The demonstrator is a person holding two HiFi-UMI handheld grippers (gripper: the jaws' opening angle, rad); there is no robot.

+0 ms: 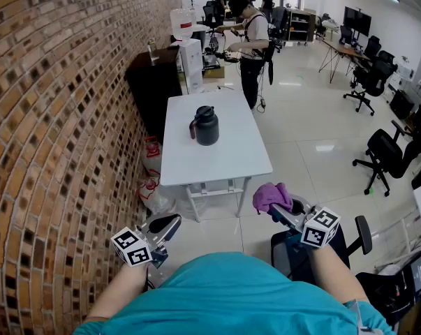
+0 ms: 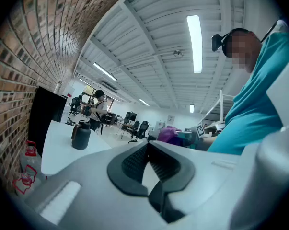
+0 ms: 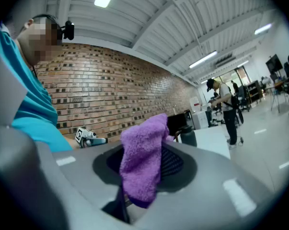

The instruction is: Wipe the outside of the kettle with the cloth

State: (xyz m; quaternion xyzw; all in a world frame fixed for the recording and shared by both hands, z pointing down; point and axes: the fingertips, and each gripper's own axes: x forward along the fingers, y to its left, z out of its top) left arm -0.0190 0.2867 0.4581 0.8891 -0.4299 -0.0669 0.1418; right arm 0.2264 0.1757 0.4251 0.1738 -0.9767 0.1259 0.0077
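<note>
Cloth [image 3: 143, 159] is sitting clamped by one fold between the fingers [image 3: 177, 163] of our right gripper [image 1: 283, 211], and the rest is flopping up and over them in a fluffy purple bunch. Our left gripper [image 1: 167, 223] is carrying nothing; its fingers [image 2: 133, 161] are pressing together at the tips.

We are seeing the kettle [image 1: 207, 125] standing upright about the middle of the surface [image 1: 217, 165], a little toward the far edge, with its handle [image 1: 194, 125] pointing at the left edge. Both grippers are hanging well short of the near edge, well apart from it.

We are judging the cloth soft, light and limp. It will be wrapping the kettle's curve easily, but it may be sliding out of a shallow pinch once it drags. The kettle is looking rigid, dark and smooth-walled, so we are expecting it to skate or turn on the slick surface under a sideways rub. We are thinking of steadying it with the left gripper at the handle or the neck below the lid.

We are not making out how deep the fold is sitting, since the cloth is covering much of the right fingers. The kettle's far side is facing away, it is showing small in both gripper views, and we are unable to tell whether it is full or empty.
</note>
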